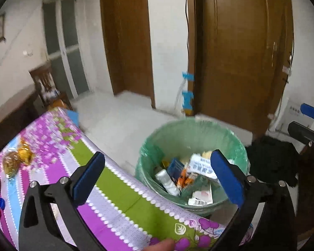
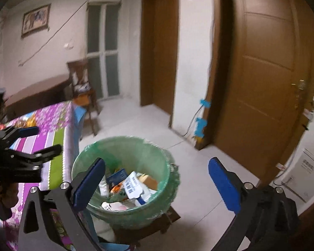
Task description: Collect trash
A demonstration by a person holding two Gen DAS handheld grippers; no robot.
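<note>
Green-lined trash bin (image 2: 123, 167): holds wrappers. Left gripper (image 1: 157, 175), right gripper (image 2: 157, 179): released, empty. Step: drop done. Next, likely: fetch candy wrappers (image 1: 16, 156) from table (image 1: 119, 198).

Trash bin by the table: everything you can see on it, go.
The round bin lined with a translucent green plastic bag stands upright, open-topped, the bag folded over its rim. It sits on a low dark wooden stand on the pale tiled floor, beside the edge of the table with the purple, green and white floral cloth. Inside lies mixed packaging: white cartons, a blue box, a silver pouch, orange wrappers. It is partly full. No fingers touch it.
</note>
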